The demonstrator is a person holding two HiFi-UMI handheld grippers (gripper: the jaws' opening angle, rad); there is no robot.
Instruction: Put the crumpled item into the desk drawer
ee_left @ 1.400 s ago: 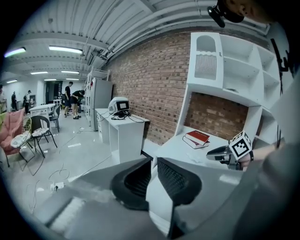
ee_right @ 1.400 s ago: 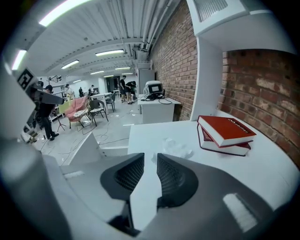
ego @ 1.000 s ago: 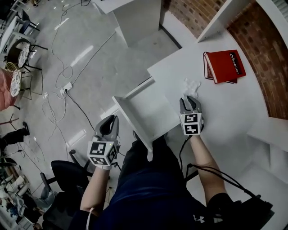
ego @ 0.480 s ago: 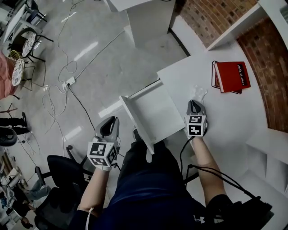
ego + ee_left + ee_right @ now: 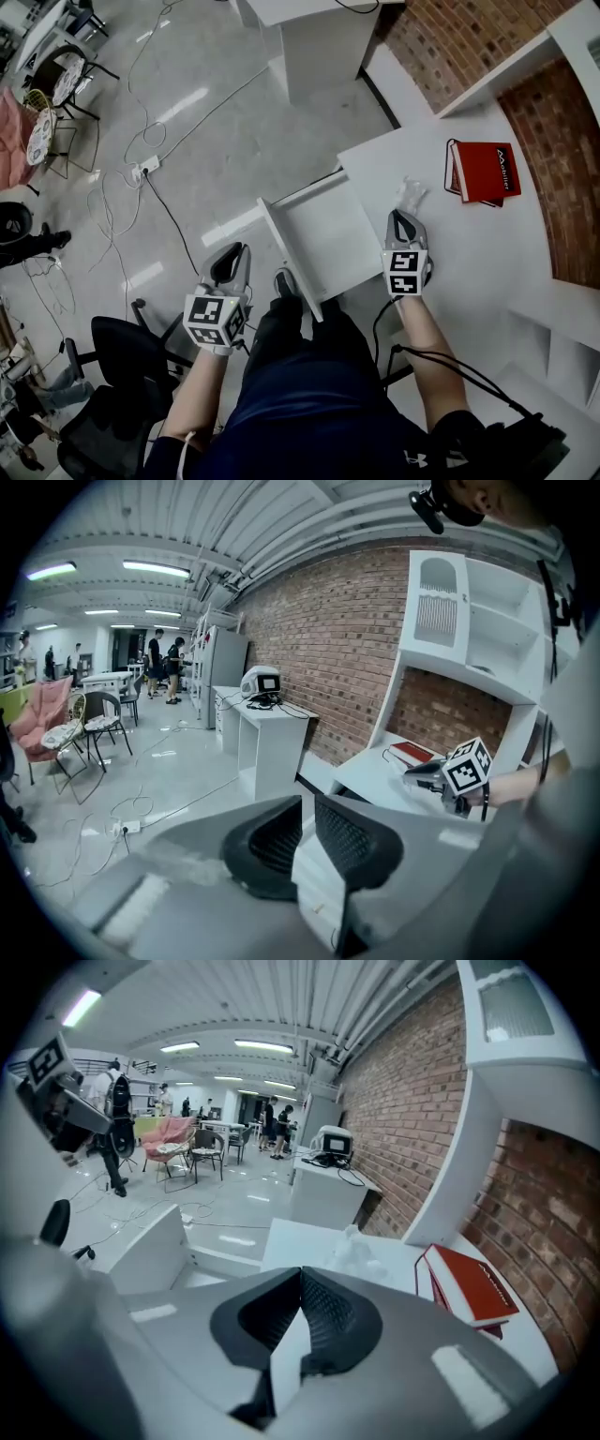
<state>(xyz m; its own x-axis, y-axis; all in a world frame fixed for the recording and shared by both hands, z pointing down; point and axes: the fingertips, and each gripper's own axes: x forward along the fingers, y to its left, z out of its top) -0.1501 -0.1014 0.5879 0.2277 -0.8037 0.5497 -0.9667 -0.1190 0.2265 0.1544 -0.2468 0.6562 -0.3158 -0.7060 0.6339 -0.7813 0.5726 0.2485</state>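
The crumpled item (image 5: 409,194), a small whitish wad, lies on the white desk (image 5: 487,253) just beyond my right gripper (image 5: 403,217). In the right gripper view the wad (image 5: 354,1249) rests past the jaw tips of that gripper (image 5: 301,1271), whose jaws meet with nothing between them. The desk drawer (image 5: 323,239) stands pulled open to the left of the right gripper, and its inside looks bare. My left gripper (image 5: 232,255) hangs off the desk over the floor, left of the drawer, shut and holding nothing.
A red book (image 5: 486,172) lies on the desk to the right of the wad, below a white shelf against the brick wall. Cables and a power strip (image 5: 145,169) run over the floor. An office chair (image 5: 112,375) stands at the lower left.
The right gripper's jaws have gone from wide open to shut, close to the wad, which still lies on the desk. The left gripper has stayed put.
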